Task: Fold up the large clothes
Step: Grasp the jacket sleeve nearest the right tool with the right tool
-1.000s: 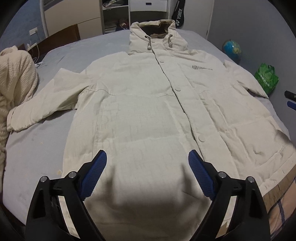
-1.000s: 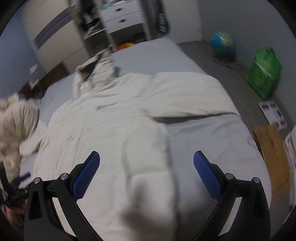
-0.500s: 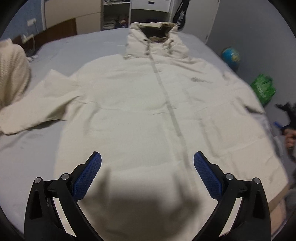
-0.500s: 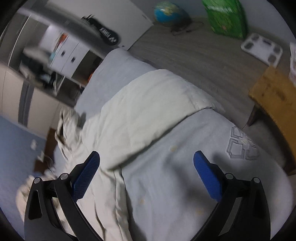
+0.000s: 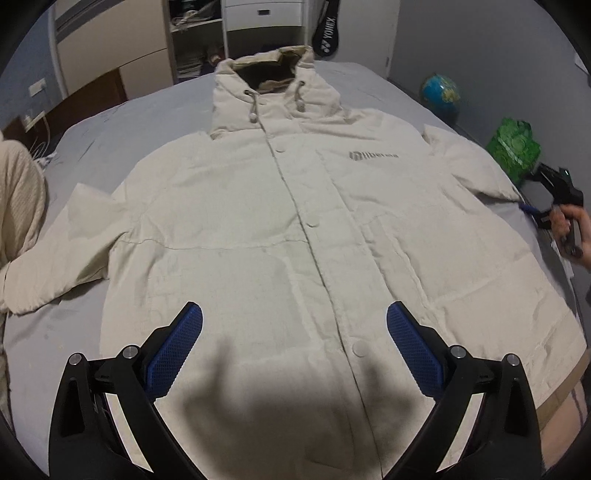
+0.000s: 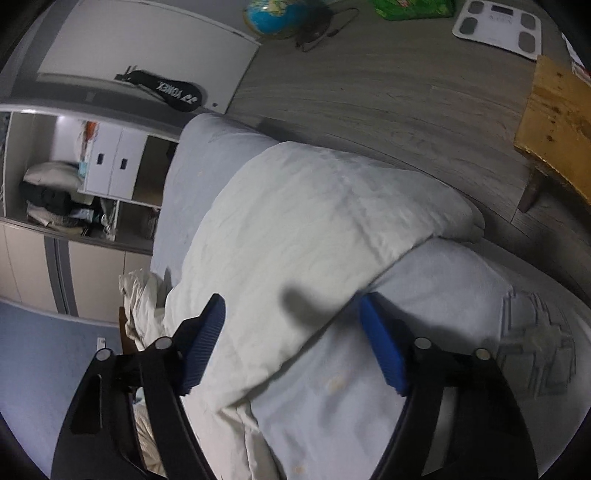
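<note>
A large cream hooded coat (image 5: 295, 229) lies flat and front-up on the grey bed (image 5: 110, 122), with its hood at the far end. My left gripper (image 5: 294, 314) hovers open above the coat's lower front, nothing between its blue pads. The coat's right sleeve (image 6: 314, 221) runs toward the bed's edge. My right gripper (image 6: 291, 306) is low over that sleeve and its jaws are closing. The sleeve's lower edge lies between the pads, which do not press on it. In the left wrist view a hand holds the right gripper (image 5: 535, 206) at the sleeve's cuff.
A cream knit garment (image 5: 18, 199) is heaped at the bed's left. On the floor to the right are a globe (image 5: 439, 88), a green bag (image 5: 515, 147), a white scale (image 6: 498, 26) and a wooden stool (image 6: 557, 129). Wardrobes and shelves (image 5: 199, 40) stand behind the bed.
The right gripper rolled, dropped toward the coat's right sleeve, and its jaws narrowed. It now shows at the right edge of the left view. The left gripper opened slightly wider and shifted a little.
</note>
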Demonstrator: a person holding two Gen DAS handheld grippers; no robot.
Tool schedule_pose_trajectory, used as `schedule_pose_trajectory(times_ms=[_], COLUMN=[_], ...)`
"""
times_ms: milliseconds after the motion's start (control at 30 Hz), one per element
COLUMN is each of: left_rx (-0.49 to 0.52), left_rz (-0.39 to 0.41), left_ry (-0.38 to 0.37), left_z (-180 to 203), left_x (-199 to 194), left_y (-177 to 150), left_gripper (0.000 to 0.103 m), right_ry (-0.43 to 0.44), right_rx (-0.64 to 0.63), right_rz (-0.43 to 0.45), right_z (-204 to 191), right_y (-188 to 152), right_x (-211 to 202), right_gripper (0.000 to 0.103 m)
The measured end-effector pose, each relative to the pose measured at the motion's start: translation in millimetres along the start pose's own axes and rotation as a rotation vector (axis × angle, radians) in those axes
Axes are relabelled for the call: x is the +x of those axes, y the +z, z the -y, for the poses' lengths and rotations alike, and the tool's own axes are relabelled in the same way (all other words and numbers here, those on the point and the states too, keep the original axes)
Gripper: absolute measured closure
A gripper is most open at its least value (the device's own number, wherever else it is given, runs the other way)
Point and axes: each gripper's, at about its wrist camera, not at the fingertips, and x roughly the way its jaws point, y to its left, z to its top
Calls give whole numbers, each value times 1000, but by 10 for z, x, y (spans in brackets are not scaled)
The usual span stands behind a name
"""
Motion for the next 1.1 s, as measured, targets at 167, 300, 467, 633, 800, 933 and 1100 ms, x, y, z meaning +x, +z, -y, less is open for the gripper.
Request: schedule_pose_trajectory(times_ms=[167, 300, 467, 633, 800, 933, 1100], left_rx=[31, 38, 48, 56, 35, -5, -105], left_rz=[-19, -28, -23, -1, 21, 47, 78], left_ry=[21, 25, 34, 43, 45, 54, 57], left_z=[54, 62, 49, -29, -204, -367, -584], left_x=[111, 180, 217, 208, 184, 163, 170], left_y=[-41, -76, -88, -110, -128, -158, -219], left_gripper=[7, 7, 7, 7, 7, 7, 7], right_ry=[-52, -117, -122, -100, -22, 52, 149], right_rx=[16, 44, 60, 70, 141, 108, -8], right_rz=[28, 56, 65, 94, 155, 174, 164], right_z=[-51, -61, 49, 1, -126, -416, -985], right_y=[108, 89, 63, 21, -55, -150, -341], right_x=[58, 57, 12, -85, -184, -237, -267], right_gripper=[41, 63, 87, 97, 100, 102, 103])
